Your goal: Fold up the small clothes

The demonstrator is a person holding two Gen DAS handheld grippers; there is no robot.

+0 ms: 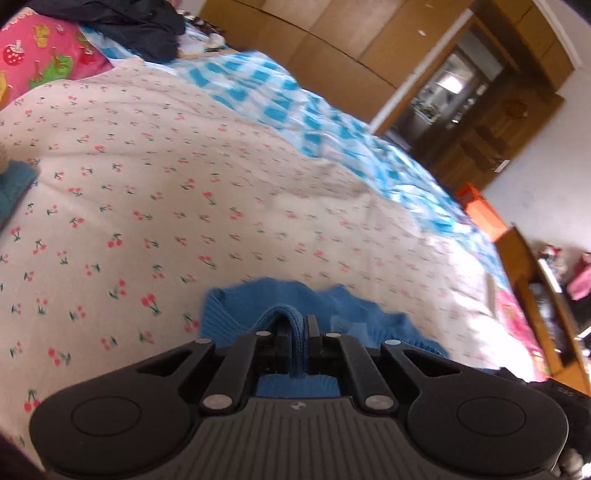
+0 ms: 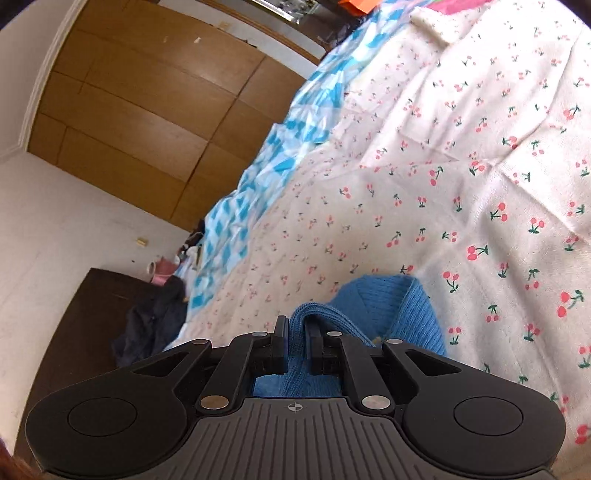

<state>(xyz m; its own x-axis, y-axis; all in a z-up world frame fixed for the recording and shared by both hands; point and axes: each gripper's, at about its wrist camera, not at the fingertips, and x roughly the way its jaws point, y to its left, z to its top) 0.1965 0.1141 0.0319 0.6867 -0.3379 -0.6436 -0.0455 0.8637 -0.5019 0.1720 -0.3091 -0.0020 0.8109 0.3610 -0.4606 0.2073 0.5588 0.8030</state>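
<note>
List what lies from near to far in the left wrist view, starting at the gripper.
Left gripper shut on a fold of the blue knit garment → cherry-print sheet → blue checked bedding → wooden wardrobe.

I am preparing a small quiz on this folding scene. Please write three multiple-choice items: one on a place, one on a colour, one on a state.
1. Where does the free part of the knitted garment lie?
A. on the cherry-print sheet
B. on the wooden wardrobe
C. on the floor

2. What colour is the garment?
A. red
B. blue
C. yellow

3. In what state is the left gripper?
A. wide open, nothing between its jaws
B. out of view
C. shut on a fold of the garment

Answers:
1 A: blue knit spreads over the sheet ahead of both grippers.
2 B: both wrist views show blue ribbed knit.
3 C: its jaws pinch a knit fold; the right gripper does likewise.
</note>
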